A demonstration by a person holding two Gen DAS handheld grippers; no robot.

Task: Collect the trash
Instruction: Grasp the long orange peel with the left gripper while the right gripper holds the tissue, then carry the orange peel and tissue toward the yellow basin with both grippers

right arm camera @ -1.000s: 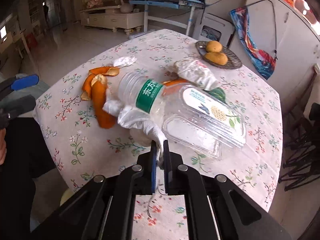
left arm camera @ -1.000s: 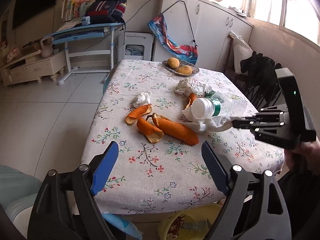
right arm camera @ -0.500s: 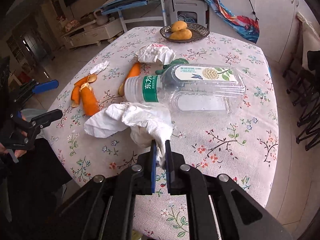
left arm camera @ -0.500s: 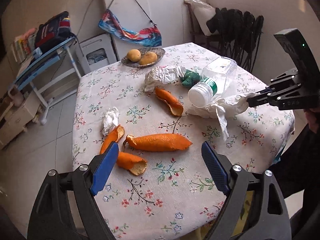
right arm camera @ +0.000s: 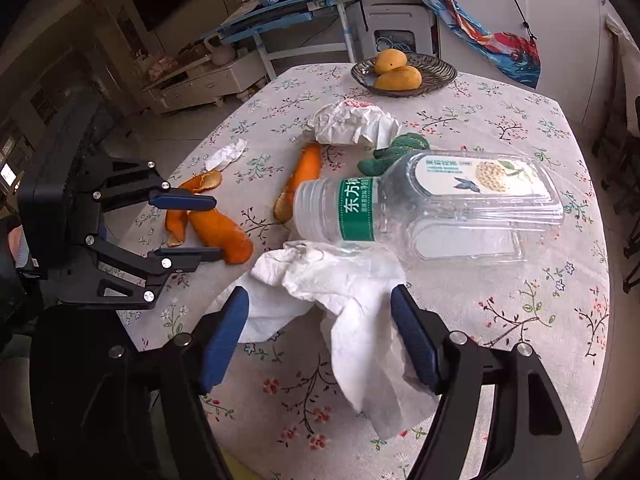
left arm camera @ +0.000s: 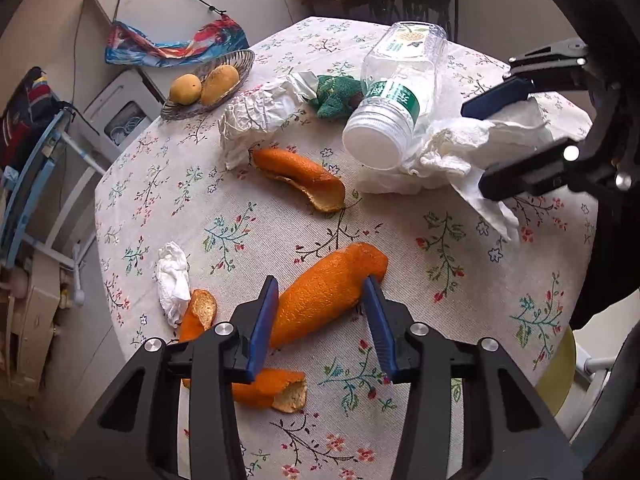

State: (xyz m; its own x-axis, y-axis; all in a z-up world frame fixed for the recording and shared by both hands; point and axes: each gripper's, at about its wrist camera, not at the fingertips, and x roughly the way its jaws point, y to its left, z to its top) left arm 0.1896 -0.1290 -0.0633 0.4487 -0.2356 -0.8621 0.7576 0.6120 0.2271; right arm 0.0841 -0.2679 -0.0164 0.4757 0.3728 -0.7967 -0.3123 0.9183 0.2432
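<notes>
Where the long orange peel (left arm camera: 328, 288) lies curved-side up on the flowered tablecloth (left arm camera: 460, 304), it sits between the two blue pads of the left gripper (left arm camera: 322, 322), whose fingers stand apart on either side of it; from this angle it is hard to say whether either pad actually touches the rind. Just beside the peel's near end lie two smaller peel pieces, one (left arm camera: 272, 390) under the left finger and one (left arm camera: 198, 314) curled next to a small crumpled tissue (left arm camera: 173, 280). Farther up the table another peel strip (left arm camera: 300, 178) rests alone, with a large crumpled white paper (left arm camera: 256, 116) and a green rag (left arm camera: 334, 98) behind it. The white napkin (right arm camera: 340, 300) sprawls on the cloth between the spread fingers of the right gripper (right arm camera: 320, 336), a loose flap of it trailing toward the table's edge past the right-hand pad, and its far bunched end lies against the neck of a clear plastic bottle (right arm camera: 440, 208). That bottle lies on its side with its green label band and white cap pointing toward the peels. Neither gripper is clamped on anything. At the table's far edge a wicker dish (right arm camera: 436, 76) holds two yellow mangoes (right arm camera: 396, 72), well apart from the scraps.
</notes>
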